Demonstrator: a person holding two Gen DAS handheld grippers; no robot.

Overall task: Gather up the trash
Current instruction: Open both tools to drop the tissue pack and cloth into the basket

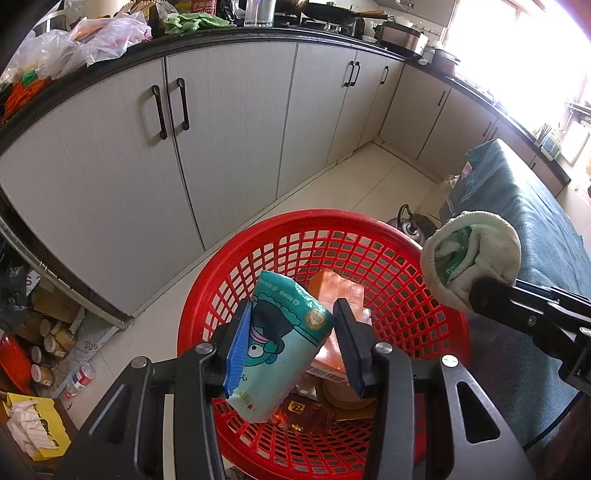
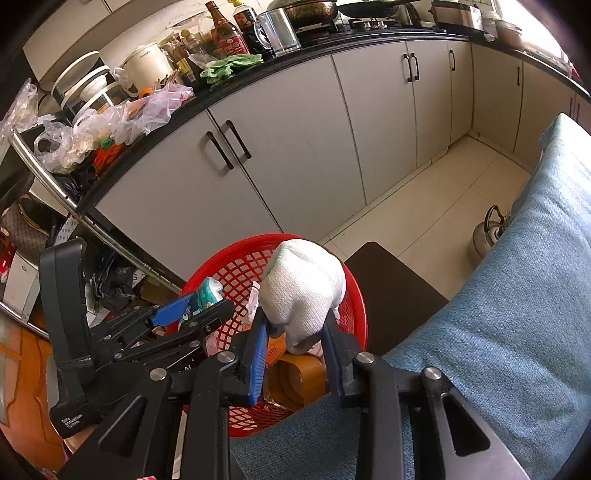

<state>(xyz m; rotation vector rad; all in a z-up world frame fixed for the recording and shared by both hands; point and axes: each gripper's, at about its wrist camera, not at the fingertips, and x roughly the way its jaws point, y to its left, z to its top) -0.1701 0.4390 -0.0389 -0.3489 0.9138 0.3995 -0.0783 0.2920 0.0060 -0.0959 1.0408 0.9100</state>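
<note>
Tissue pack: a soft teal plastic tissue pack (image 1: 284, 343) printed with a cartoon face, tilted, hangs over the basket's near side, pinched at its sides.
Left gripper: the left gripper (image 1: 291, 350), black with blue pads, is clamped on the tissue pack.
Sock bundle: a balled white knitted sock (image 2: 303, 291) with green showing in its folds sits over the basket's right rim.
Right gripper: the right gripper (image 2: 295, 334) is pressed onto the lower part of the sock bundle.
Basket: a round red plastic lattice basket (image 1: 369, 240) stands on the pale tiled floor (image 1: 354, 177); inside lie an orange carton (image 1: 338, 291), a brown tape roll and dark wrappers.
Surroundings: a blue-green woven cushion (image 2: 517, 314) lies just right of the basket; a metal kettle (image 2: 487, 232) stands on the floor beyond it.
Table: a black-topped kitchen table (image 1: 221, 35) over pale grey cupboard doors (image 1: 229, 129) carries crumpled plastic bags (image 1: 92, 40), a green cloth and cookware.
</note>
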